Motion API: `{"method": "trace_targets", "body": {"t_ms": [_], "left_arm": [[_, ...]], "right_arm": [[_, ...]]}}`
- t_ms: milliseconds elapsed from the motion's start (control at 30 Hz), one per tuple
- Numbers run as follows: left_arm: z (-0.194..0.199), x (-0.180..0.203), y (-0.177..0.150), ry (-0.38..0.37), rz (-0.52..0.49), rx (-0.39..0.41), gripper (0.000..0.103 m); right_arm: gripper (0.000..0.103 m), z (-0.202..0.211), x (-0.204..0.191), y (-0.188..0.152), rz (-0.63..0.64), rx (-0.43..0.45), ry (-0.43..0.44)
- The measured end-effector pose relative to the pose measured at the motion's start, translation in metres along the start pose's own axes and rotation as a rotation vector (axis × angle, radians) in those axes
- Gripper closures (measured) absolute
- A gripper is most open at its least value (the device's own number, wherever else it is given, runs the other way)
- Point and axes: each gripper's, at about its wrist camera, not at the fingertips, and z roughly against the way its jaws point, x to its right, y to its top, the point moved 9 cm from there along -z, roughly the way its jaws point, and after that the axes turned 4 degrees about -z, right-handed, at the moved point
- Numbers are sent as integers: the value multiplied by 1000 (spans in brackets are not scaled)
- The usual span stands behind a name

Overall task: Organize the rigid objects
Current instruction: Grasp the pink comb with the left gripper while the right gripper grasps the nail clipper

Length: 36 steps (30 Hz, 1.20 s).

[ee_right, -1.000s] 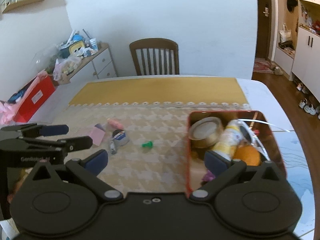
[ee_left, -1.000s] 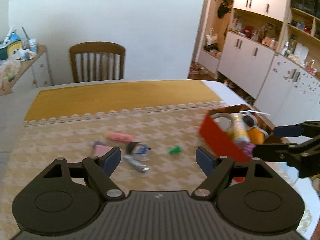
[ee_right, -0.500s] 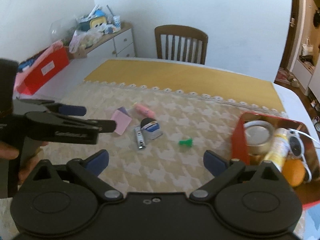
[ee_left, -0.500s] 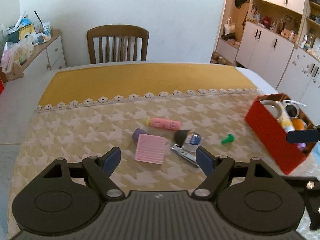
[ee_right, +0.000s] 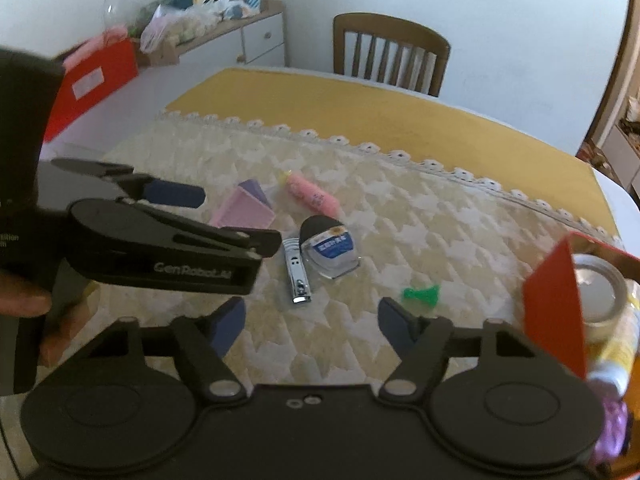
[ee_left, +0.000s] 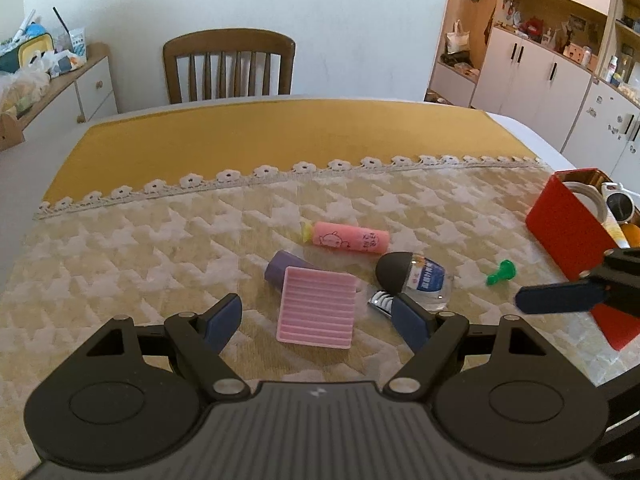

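Pink ridged tray (ee_left: 317, 307) lies leftmost in the loose cluster, between the spread, empty jaws of the left gripper (ee_left: 316, 322); nail clipper (ee_right: 296, 270) and green peg (ee_right: 421, 294) lie ahead of the right gripper (ee_right: 312, 322), whose empty jaws are closing. These probably await the red box (ee_left: 568, 236). Quilted tablecloth (ee_left: 160, 248), wooden chair (ee_left: 229, 66) behind.
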Motion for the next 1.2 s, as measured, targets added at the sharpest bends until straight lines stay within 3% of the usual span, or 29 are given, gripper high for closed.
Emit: {"method": "trace_targets", "body": {"t_ms": [267, 467, 800, 1200], "left_arm": [[-9, -2, 0, 3, -18, 11, 27], [-11, -2, 1, 25, -44, 31, 42], [-9, -1, 0, 49, -75, 44, 61], [9, 4, -6, 24, -56, 34, 61]], "right_arm": [[57, -22, -4, 4, 5, -25, 14], [64, -29, -3, 9, -6, -6, 9], [93, -32, -13, 10, 10, 8, -4], [94, -14, -14, -1, -15, 15, -11]]}}
